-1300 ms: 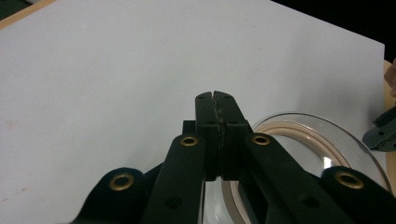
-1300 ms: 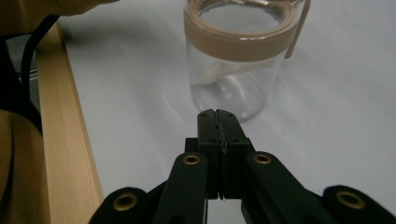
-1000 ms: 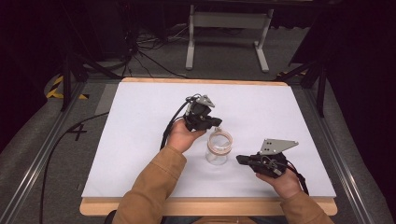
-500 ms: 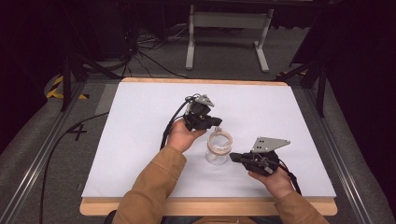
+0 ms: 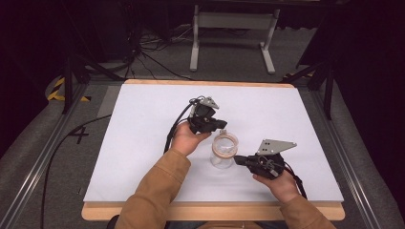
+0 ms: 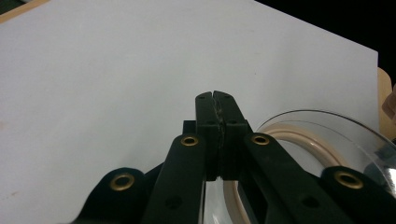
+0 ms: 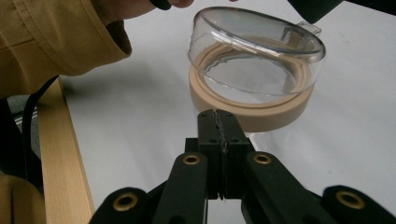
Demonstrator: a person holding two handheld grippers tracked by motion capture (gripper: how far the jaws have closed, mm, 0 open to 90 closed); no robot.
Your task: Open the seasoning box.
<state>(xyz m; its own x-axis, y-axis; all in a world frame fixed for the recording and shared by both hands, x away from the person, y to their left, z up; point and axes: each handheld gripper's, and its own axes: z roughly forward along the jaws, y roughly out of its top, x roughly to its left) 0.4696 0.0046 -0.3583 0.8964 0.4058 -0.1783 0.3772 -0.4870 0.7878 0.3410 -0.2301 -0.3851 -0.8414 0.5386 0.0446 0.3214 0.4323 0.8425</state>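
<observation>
Jar stands mid-bench, clear w/ tan ring round its mouth, between both grippers. Left gripper sits at its 11 o'clock, jaws pressed together w/ nothing in them, tip just by the rim. Right gripper at jar's 4 o'clock, jaws also closed tight & empty, pointing at jar, just beside it.

Bright, even light on the white table; dark surroundings, soft shadows.

Lab: white-topped table, floor cables, metal stand.
</observation>
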